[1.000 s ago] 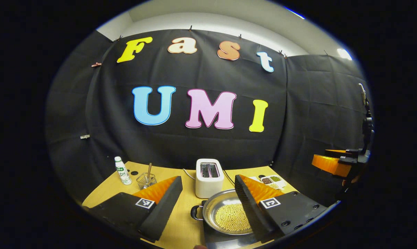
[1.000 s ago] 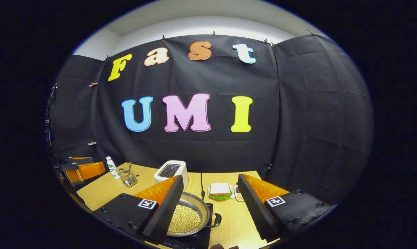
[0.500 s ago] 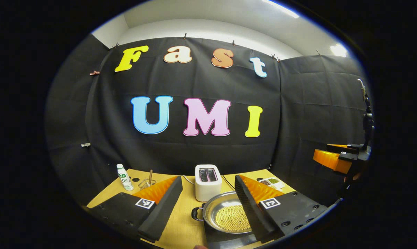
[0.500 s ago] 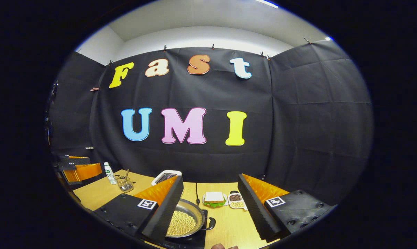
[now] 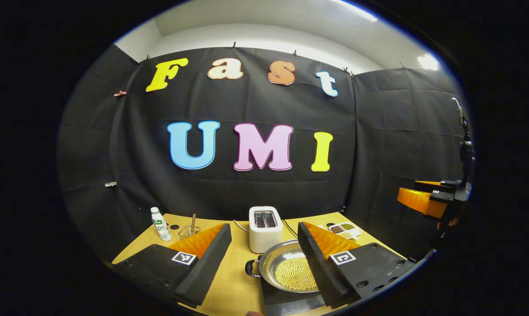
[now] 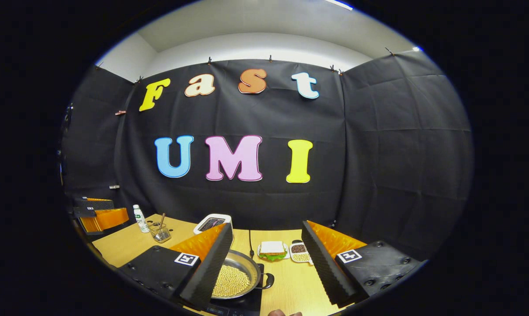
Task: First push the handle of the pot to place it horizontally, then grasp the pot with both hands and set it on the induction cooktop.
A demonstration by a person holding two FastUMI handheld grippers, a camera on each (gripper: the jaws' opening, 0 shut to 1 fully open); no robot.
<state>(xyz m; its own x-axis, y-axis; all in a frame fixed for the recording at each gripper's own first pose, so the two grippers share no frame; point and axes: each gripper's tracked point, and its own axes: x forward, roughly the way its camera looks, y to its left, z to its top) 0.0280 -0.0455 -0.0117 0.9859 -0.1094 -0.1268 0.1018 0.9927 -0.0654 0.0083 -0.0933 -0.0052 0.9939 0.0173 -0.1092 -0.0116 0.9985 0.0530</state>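
I see the round, shiny metal pot (image 5: 286, 270) of small yellow beads sitting on the flat black cooktop (image 5: 286, 303) on the wooden desk (image 5: 234, 285). My left hand-held gripper (image 5: 264, 259) and right hand-held gripper (image 6: 266, 263) both gape wide with ridged fingers, holding nothing.

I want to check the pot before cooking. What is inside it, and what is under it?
Inside the pot lies a layer of small yellow beads. Under it is the black induction cooktop. The left tongs cover the pot's right part, so that part cannot be seen.
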